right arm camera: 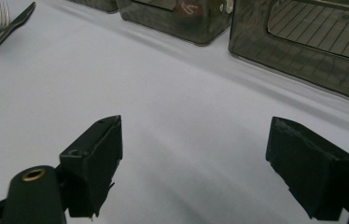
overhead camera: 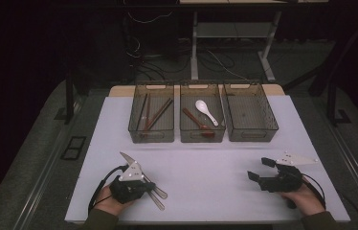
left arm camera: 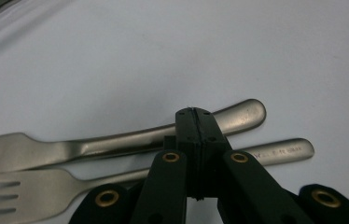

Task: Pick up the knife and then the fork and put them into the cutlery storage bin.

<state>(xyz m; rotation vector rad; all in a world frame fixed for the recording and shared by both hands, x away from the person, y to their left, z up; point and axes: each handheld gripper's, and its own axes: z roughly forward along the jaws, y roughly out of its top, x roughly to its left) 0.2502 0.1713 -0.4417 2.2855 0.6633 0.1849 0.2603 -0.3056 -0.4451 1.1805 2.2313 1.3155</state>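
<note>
A metal knife [left arm camera: 116, 142] and a metal fork [left arm camera: 32, 191] lie side by side on the white table, handles pointing right in the left gripper view. My left gripper [left arm camera: 195, 114] is shut just above the knife's handle, its jaws pressed flat together with nothing visible between them. In the high view the left gripper [overhead camera: 146, 186] sits at the near left over the knife [overhead camera: 127, 158], whose blade points away from me. My right gripper [overhead camera: 260, 169] rests at the near right, and its jaws stand wide open over bare table [right arm camera: 196, 154].
Three smoky plastic bins stand in a row at the back. The left bin [overhead camera: 151, 135] holds chopsticks, the middle bin [overhead camera: 202, 136] holds a white spoon [overhead camera: 206, 111] and a red-brown spoon [overhead camera: 196, 124], and the right bin [overhead camera: 252, 135] has nothing in it.
</note>
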